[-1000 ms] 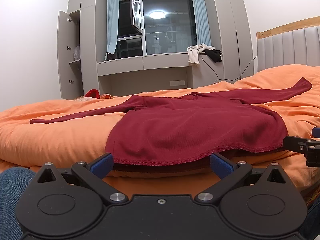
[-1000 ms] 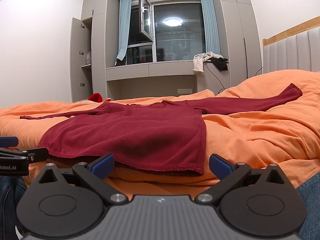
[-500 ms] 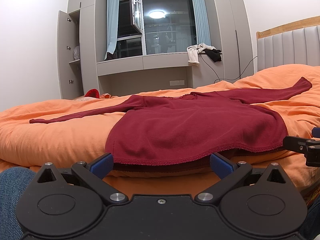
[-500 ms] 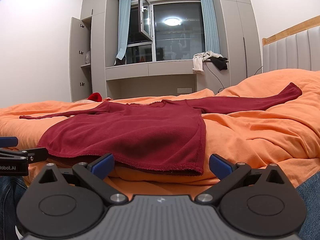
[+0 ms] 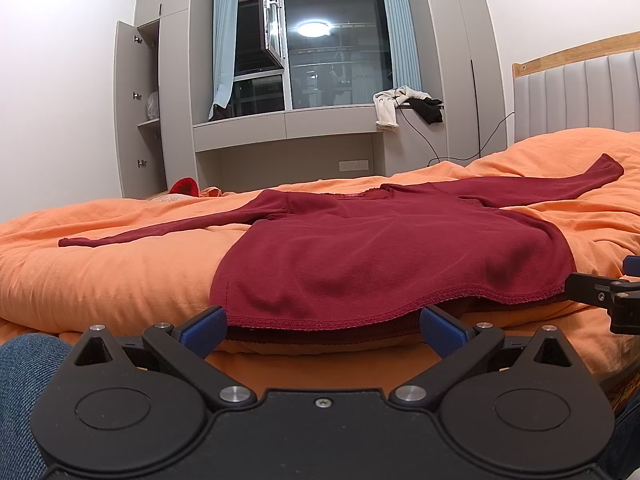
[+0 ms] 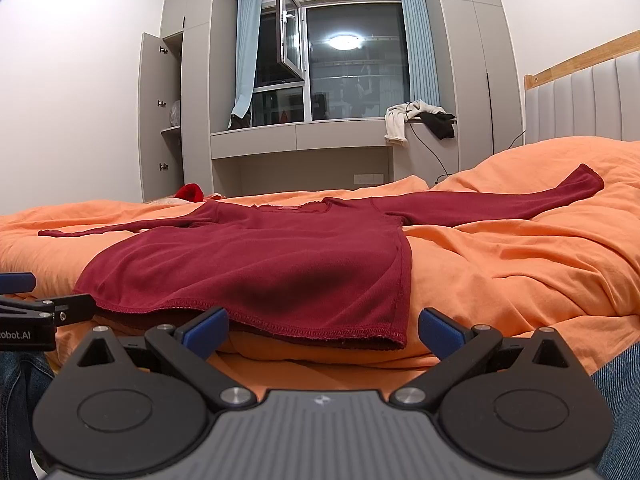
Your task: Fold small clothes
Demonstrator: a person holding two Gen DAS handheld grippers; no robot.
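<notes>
While both grippers hang low at the near edge of the bed [image 5: 100, 280], the dark red long-sleeved top [image 5: 384, 252] lies flat on the orange cover, its hem toward the cameras and its 2 sleeves stretched out to either side. The left gripper [image 5: 322, 326] has its blue fingers [image 5: 202, 330] spread wide, empty, just in front of the left part of the hem, which sags over the edge of the bed between them. The right gripper [image 6: 322, 326] likewise has its fingers [image 6: 442, 332] spread wide and grips nothing; it faces the hem's right corner [image 6: 394, 336], which sits between the fingertips. Each gripper shows at the edge of the other's view, so they stand side by side. Blue denim [image 5: 24, 364] of the person's legs fills the bottom corners. Beyond the bed, a window [image 6: 344, 68] with an open pane, a ledge with white and black clothes [image 6: 416, 120], and a padded headboard [image 6: 580, 100] at the right.
</notes>
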